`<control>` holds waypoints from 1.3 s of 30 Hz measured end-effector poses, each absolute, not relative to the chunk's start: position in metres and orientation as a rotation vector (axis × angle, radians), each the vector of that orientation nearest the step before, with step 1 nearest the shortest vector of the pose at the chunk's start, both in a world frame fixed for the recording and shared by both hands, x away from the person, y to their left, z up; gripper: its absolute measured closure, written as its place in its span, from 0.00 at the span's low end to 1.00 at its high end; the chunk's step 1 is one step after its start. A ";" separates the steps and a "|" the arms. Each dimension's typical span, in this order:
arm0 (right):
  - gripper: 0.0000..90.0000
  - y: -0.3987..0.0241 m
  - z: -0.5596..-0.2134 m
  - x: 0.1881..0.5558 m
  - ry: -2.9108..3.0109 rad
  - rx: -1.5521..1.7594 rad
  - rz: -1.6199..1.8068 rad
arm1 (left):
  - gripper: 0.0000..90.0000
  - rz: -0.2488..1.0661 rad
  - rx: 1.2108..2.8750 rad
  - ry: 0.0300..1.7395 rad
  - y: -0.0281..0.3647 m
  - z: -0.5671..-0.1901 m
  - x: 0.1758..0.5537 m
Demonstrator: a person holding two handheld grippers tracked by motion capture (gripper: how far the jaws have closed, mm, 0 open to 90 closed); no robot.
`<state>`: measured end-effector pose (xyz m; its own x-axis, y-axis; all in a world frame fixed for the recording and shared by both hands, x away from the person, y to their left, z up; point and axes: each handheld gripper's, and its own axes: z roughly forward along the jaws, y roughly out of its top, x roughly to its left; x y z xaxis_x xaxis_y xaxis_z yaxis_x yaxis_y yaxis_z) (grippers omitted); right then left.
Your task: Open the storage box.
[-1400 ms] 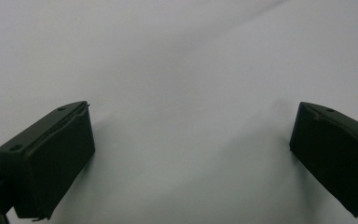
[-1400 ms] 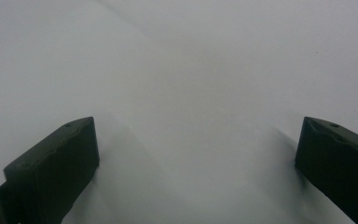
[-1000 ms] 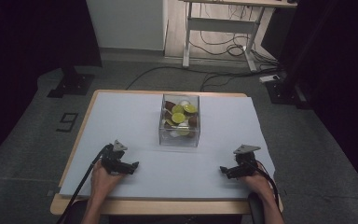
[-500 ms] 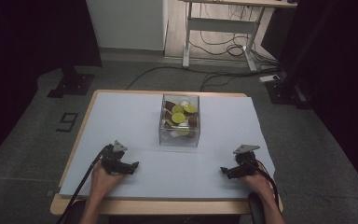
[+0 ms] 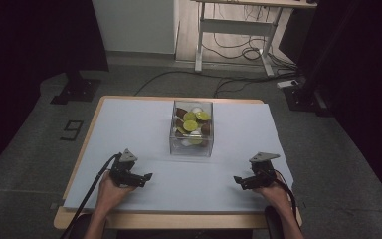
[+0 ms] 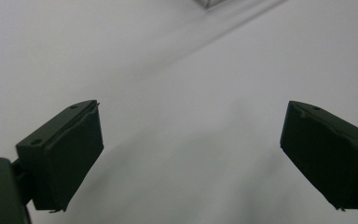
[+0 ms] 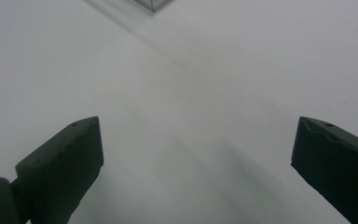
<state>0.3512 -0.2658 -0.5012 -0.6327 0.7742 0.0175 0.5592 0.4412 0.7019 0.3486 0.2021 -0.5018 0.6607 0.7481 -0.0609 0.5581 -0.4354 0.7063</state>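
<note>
L hand [image 5: 110,186] comes in from the near table edge, forearm angled up toward the middle, and holds the left gripper [image 5: 147,177] low over the white sheet [image 5: 129,124], jaws pointing right toward the table's centre. Its jaws stand wide apart w/ nothing between them – they have just been closing a little. In the left gripper view the two black pads [image 6: 70,158] frame bare sheet.

The clear box [image 5: 191,144] sits ahead of and between both grippers, well apart from each – see-through walls, square-ish, w/ green, white and brown round pieces piled inside.

R hand [image 5: 273,191] mirrors the left: forearm in from the near edge, right gripper [image 5: 238,180] aimed left toward the centre. Jaws spread wide, holding nothing; its pads [image 7: 65,172] frame plain sheet in the right gripper view.
</note>
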 end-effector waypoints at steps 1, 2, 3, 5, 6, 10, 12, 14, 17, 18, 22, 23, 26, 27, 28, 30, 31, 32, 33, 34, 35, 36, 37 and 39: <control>0.02 -0.264 -0.498 0.350 2.386 1.134 1.002 | 0.07 0.339 2.157 0.992 0.200 -0.499 0.348; 0.02 -0.262 -0.495 0.349 2.388 1.123 1.011 | 0.07 0.333 2.151 0.978 0.198 -0.496 0.348; 0.02 -0.260 -0.493 0.348 2.387 1.116 1.024 | 0.08 0.330 2.148 0.969 0.196 -0.494 0.349; 0.02 -0.258 -0.488 0.346 2.381 1.108 1.046 | 0.09 0.331 2.145 0.942 0.191 -0.487 0.351; 0.02 -0.257 -0.487 0.346 2.380 1.104 1.048 | 0.10 0.326 2.144 0.932 0.189 -0.485 0.351; 0.02 -0.253 -0.481 0.347 2.374 1.101 1.087 | 0.13 0.329 2.157 0.894 0.179 -0.477 0.355; 0.02 -0.249 -0.478 0.348 2.380 1.087 1.110 | 0.14 0.328 2.160 0.882 0.176 -0.476 0.355; 0.02 -0.245 -0.475 0.349 2.382 1.059 1.136 | 0.16 0.315 2.153 0.854 0.168 -0.471 0.358; 0.04 -0.239 -0.471 0.351 2.376 1.041 1.161 | 0.16 0.316 2.161 0.833 0.160 -0.468 0.362; 0.06 -0.237 -0.469 0.351 2.376 1.036 1.162 | 0.16 0.311 2.162 0.827 0.158 -0.468 0.363; 0.15 -0.230 -0.466 0.354 2.374 1.006 1.186 | 0.18 0.303 2.179 0.796 0.150 -0.464 0.365; 0.15 -0.228 -0.465 0.355 2.374 1.001 1.191 | 0.18 0.300 2.177 0.790 0.148 -0.464 0.365; 0.16 -0.222 -0.462 0.357 2.371 0.986 1.191 | 0.20 0.293 2.173 0.781 0.145 -0.463 0.366; 0.16 -0.222 -0.462 0.357 2.371 0.986 1.191 | 0.20 0.295 2.170 0.777 0.143 -0.462 0.368; 0.19 -0.217 -0.461 0.359 2.368 0.984 1.212 | 0.22 0.292 2.169 0.768 0.141 -0.461 0.369; 0.20 -0.213 -0.461 0.361 2.370 0.986 1.214 | 0.23 0.298 2.168 0.763 0.139 -0.460 0.370; 0.20 -0.213 -0.461 0.361 2.370 0.986 1.214 | 0.23 0.297 2.163 0.754 0.137 -0.459 0.371; 0.23 -0.208 -0.460 0.363 2.379 0.973 1.218 | 0.25 0.284 2.153 0.744 0.135 -0.458 0.373; 0.24 -0.206 -0.460 0.364 2.382 0.971 1.222 | 0.26 0.286 2.153 0.741 0.134 -0.458 0.375; 0.24 -0.206 -0.460 0.364 2.382 0.971 1.222 | 0.27 0.286 2.153 0.741 0.134 -0.458 0.375; 0.25 -0.204 -0.460 0.365 2.381 0.971 1.230 | 0.27 0.283 2.152 0.738 0.133 -0.458 0.377; 0.27 -0.199 -0.460 0.367 2.391 0.977 1.229 | 0.28 0.284 2.155 0.726 0.130 -0.457 0.378; 0.28 -0.197 -0.460 0.368 2.392 0.975 1.226 | 0.29 0.286 2.158 0.718 0.128 -0.457 0.379; 0.30 -0.192 -0.460 0.370 2.399 0.960 1.224 | 0.30 0.287 2.156 0.706 0.124 -0.457 0.380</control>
<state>0.3700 -0.1925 -0.4600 -0.7392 0.6718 0.0480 0.4331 0.4195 0.7977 0.3803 0.1245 -0.4572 0.8159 0.5770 -0.0371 0.3878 -0.4985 0.7753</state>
